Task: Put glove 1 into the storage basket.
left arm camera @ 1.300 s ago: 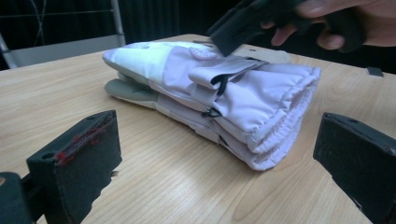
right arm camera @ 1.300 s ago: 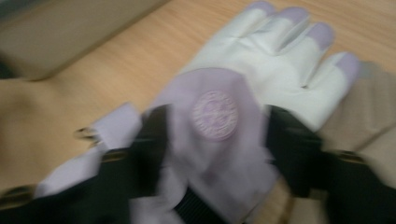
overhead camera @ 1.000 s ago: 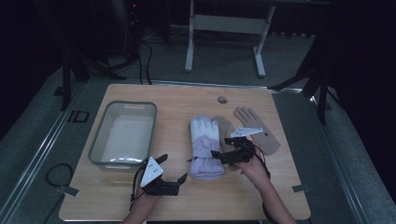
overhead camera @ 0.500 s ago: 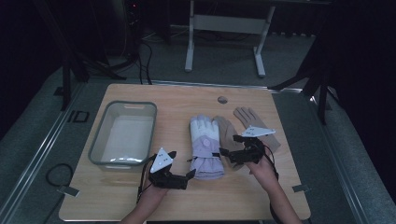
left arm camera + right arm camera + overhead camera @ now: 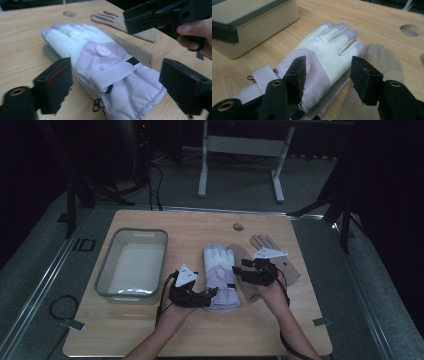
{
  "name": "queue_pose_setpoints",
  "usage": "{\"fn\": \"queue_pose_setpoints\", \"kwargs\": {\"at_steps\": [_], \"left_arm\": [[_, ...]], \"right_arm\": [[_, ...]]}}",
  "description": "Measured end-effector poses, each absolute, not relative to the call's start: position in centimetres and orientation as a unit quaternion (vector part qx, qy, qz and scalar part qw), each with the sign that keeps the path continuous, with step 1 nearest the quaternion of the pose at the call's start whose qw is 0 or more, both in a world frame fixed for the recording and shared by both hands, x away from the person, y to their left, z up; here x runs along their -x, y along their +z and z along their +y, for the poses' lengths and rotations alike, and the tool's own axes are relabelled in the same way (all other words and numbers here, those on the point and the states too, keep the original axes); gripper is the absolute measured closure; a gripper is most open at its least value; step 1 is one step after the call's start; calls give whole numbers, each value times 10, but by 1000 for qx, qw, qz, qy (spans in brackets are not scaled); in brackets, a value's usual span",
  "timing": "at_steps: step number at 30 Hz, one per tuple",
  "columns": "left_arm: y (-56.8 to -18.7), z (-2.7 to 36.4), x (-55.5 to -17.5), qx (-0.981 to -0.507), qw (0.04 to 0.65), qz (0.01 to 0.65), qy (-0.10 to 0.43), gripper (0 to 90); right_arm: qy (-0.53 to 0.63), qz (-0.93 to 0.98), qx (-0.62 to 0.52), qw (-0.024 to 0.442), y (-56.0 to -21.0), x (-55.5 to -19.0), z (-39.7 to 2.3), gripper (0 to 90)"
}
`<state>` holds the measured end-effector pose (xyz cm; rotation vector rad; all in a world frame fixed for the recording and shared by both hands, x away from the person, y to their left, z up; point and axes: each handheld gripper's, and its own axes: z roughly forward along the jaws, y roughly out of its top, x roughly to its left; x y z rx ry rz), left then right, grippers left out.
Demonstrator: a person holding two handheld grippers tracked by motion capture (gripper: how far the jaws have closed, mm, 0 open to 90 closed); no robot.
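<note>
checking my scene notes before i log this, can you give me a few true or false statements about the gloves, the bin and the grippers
1. The lilac and white glove lies flat on the table. True.
2. A tan glove sits inside the bin. False: it lies on the table beside the lilac and white glove.
3. The bin stands to the left of both gloves in the high view. True.
4. The right gripper is shut on the bin's rim. False: its jaws stand apart over the lilac and white glove.
5. The left gripper has its jaws apart at the glove's cuff end. True.
</note>
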<state>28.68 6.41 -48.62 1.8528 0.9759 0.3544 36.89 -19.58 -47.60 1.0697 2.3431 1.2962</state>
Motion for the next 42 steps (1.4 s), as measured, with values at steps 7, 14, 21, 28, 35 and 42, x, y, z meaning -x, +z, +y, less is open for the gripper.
{"fn": "queue_pose_setpoints", "kwargs": {"at_steps": [7,14,21,28,35,42], "left_arm": [[-500,58,-288,-779,441,421,141,245],[-512,50,-293,-791,420,423,139,245],[-525,45,-299,-796,405,430,133,246],[-538,43,-303,-801,392,437,118,246],[-546,47,-309,-799,395,446,85,246],[-553,50,-312,-792,401,455,64,246]], "right_arm": [[441,801,-389,110,-492,-374,-183,507],[431,802,-400,104,-498,-376,-181,482],[418,798,-427,81,-510,-380,-183,472],[392,799,-455,20,-533,-385,-188,426],[376,798,-470,-42,-544,-394,-192,464],[371,812,-447,-55,-544,-395,-190,710]]}}
